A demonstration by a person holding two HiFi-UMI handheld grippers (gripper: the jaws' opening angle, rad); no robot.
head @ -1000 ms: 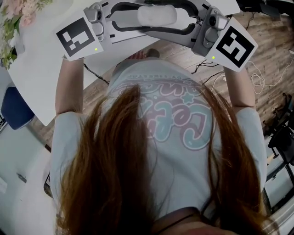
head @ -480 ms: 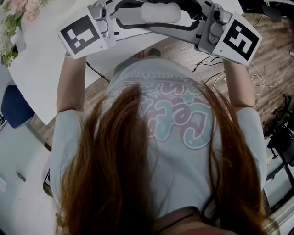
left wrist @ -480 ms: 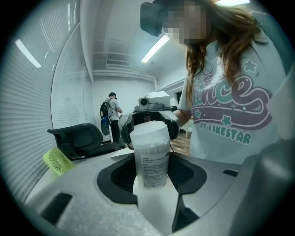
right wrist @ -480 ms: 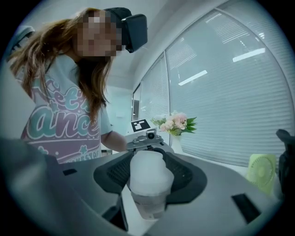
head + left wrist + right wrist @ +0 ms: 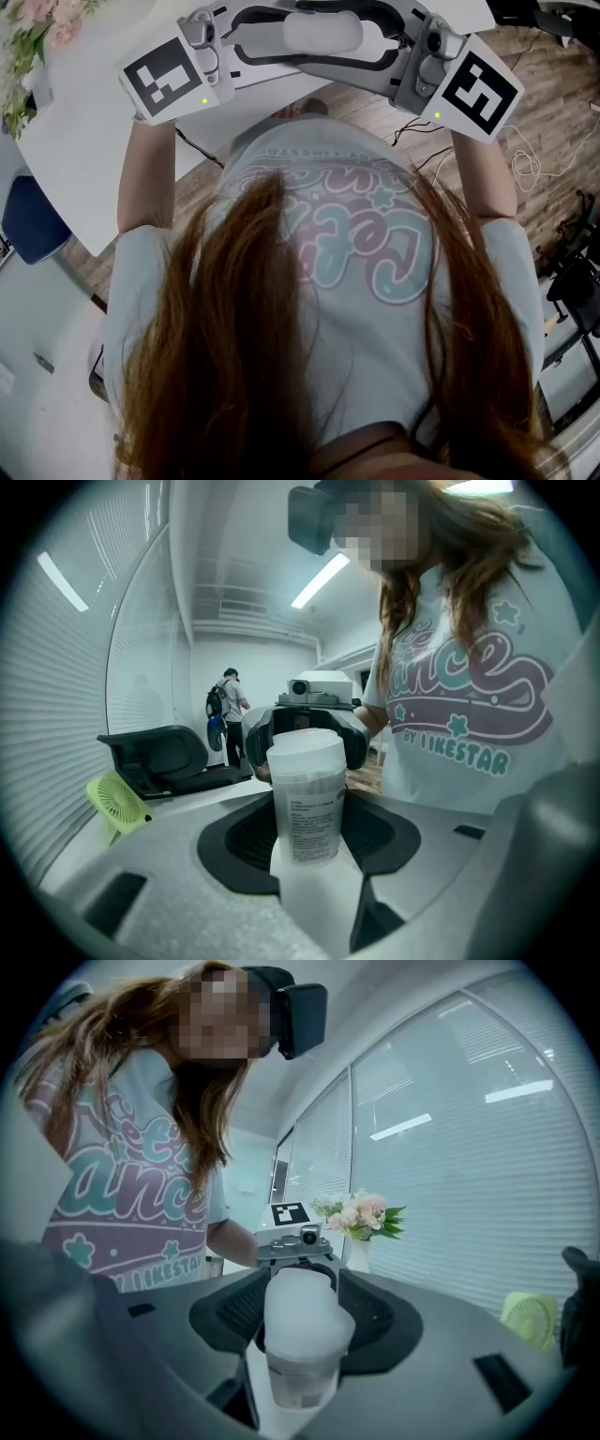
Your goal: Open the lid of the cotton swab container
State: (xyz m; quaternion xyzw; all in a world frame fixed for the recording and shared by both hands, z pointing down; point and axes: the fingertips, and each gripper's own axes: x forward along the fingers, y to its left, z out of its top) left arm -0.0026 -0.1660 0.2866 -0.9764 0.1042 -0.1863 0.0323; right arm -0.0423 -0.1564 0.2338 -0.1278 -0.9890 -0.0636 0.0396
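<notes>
A frosted white cotton swab container (image 5: 322, 33) hangs lengthwise between my two grippers, above the white table (image 5: 84, 159). The left gripper (image 5: 267, 42) is shut on its labelled body (image 5: 309, 817), with the lid (image 5: 305, 752) at the far end. From the other side, the right gripper (image 5: 375, 47) is closed round the lid end (image 5: 302, 1321). Its jaws have just opened a touch, but the pads still touch the container. The two grippers face each other in front of the person's chest.
Pink flowers (image 5: 37, 28) stand at the table's left back corner. A blue chair (image 5: 33, 220) sits left of the table, and cables (image 5: 525, 164) lie on the wooden floor at the right. A green fan (image 5: 117, 803) is on the table; a person (image 5: 227, 714) stands far off.
Both grippers and the container keep their places; only the head view shifts slightly.
</notes>
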